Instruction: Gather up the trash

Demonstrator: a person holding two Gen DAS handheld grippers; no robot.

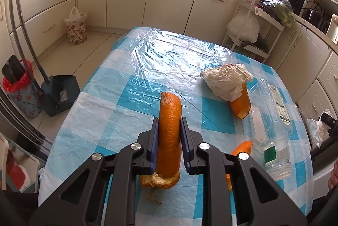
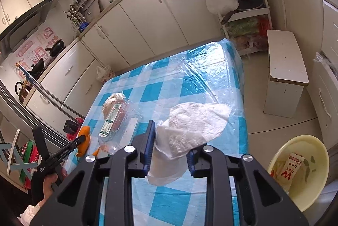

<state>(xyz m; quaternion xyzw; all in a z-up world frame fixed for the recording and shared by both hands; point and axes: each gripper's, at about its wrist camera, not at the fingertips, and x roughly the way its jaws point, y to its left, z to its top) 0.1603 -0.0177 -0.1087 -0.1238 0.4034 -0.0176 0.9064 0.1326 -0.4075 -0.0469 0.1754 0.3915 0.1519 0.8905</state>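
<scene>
Your left gripper [image 1: 170, 135] is clamped on an orange peel [image 1: 170, 128] above the table [image 1: 118, 86]. Your right gripper [image 2: 169, 150] pinches a white tissue [image 2: 190, 126] near the yellow bowl [image 2: 316, 194].

The far half of the worktop [image 1: 169, 52], under its clear plastic sheet, lies bare and gives open room for passing. Nearer, the clutter sits to the right in the left wrist view: a crumpled white bag [image 1: 227, 80] resting against an orange peel [image 1: 241, 103], and just beside them a clear plastic bottle [image 1: 272, 120] lying on its side, with another peel scrap [image 1: 243, 146] near its neck. Left of these the checked cloth is free to the edge. Off the worktop's right edge in the right wrist view, a yellow basin [image 2: 304, 196] stands low, with a white stool [image 2: 285, 69] beyond it.
</scene>
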